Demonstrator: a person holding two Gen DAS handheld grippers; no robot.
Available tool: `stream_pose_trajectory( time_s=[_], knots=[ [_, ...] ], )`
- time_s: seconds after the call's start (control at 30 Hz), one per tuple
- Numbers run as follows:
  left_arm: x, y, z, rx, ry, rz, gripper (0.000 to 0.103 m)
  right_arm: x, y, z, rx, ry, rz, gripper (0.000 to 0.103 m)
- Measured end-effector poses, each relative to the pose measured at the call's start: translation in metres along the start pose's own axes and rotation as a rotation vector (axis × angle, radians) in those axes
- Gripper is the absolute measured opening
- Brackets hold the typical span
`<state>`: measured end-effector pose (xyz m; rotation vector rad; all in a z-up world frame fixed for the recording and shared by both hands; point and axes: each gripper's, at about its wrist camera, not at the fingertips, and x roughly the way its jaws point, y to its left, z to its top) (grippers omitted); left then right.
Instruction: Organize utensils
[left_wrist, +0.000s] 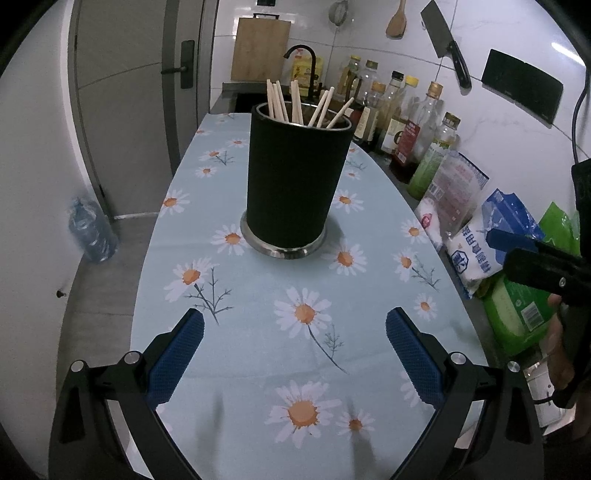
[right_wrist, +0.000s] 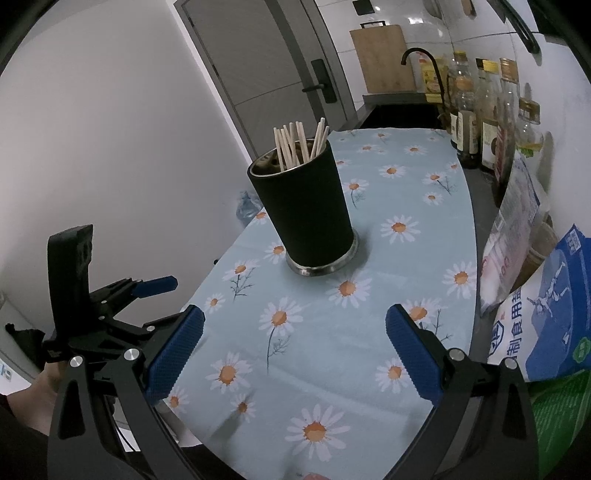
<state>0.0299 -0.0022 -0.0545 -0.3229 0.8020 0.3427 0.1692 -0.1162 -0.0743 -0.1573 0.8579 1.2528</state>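
Chopsticks (left_wrist: 295, 103) upright in black holder (left_wrist: 295, 184), both hand-held grippers (left_wrist: 295, 362) (right_wrist: 293, 360) spread, empty.

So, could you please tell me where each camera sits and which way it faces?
Left wrist: on the left tongs, facing the black cylindrical chopstick holder and the wall bottles; the right tongs show at right.
Right wrist: on the right tongs, facing the holder and the door; the left tongs show at left.
Shared: holder, daisy-print tablecloth, wooden chopsticks.
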Motion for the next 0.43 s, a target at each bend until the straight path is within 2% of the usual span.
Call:
stream_pose_trajectory(
  time_s=[0.43],
  knots=[
    [-0.0029, 0.0025, 0.0008, -0.017, 0.006, 0.006, 0.096, 0.0006, -0.0009, -0.0009, 0.001, 0.004, 0.003, 0.098]
  ],
)
